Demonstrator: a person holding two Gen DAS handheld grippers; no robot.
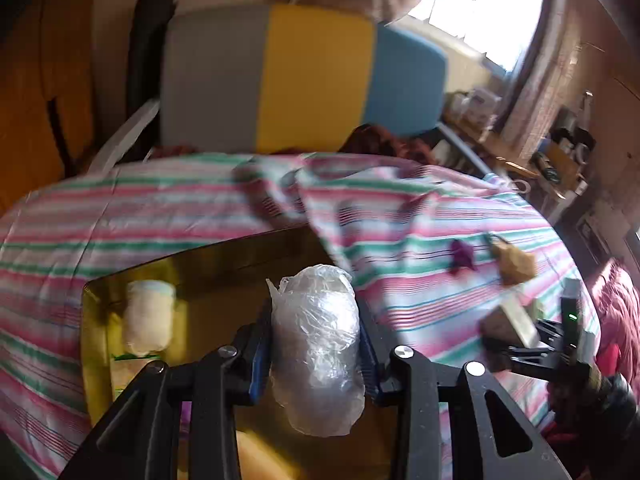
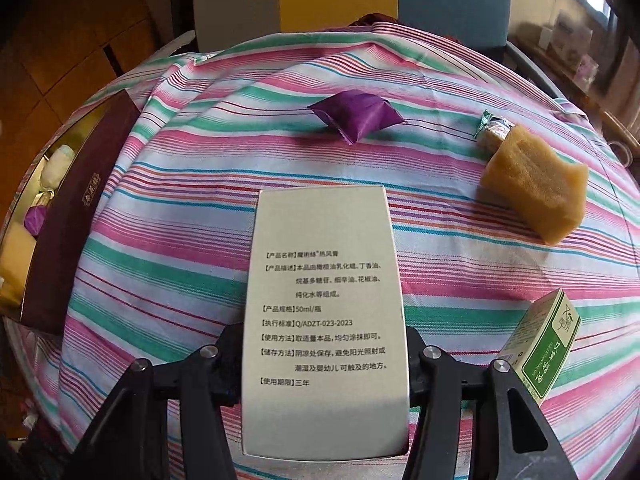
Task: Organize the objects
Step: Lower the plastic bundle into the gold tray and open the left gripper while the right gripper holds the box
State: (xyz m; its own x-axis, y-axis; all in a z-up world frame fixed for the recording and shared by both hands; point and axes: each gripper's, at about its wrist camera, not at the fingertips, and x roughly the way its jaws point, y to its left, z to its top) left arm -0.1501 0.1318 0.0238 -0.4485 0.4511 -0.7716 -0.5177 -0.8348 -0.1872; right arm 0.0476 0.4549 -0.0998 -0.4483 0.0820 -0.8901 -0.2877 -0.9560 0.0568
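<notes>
- Left gripper (image 1: 316, 344) hangs above the gold tray (image 1: 96, 320), fingers clenched on a plastic-wrapped roll (image 1: 316, 356).
- Right gripper (image 2: 325, 360) hovers over the striped cloth (image 2: 168, 248), fingers grasping a silver box (image 2: 324, 320).
- Right view alone shows a green box (image 2: 540, 352).
- Pouch (image 2: 356, 114) and sponge (image 2: 534, 190) lie ahead, apart.

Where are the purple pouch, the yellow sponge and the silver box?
purple pouch (image 2: 356, 116), right wrist view, middle of its fabric.
yellow sponge (image 2: 534, 186), right wrist view, top face.
silver box (image 2: 324, 320), right wrist view, printed face.
</notes>
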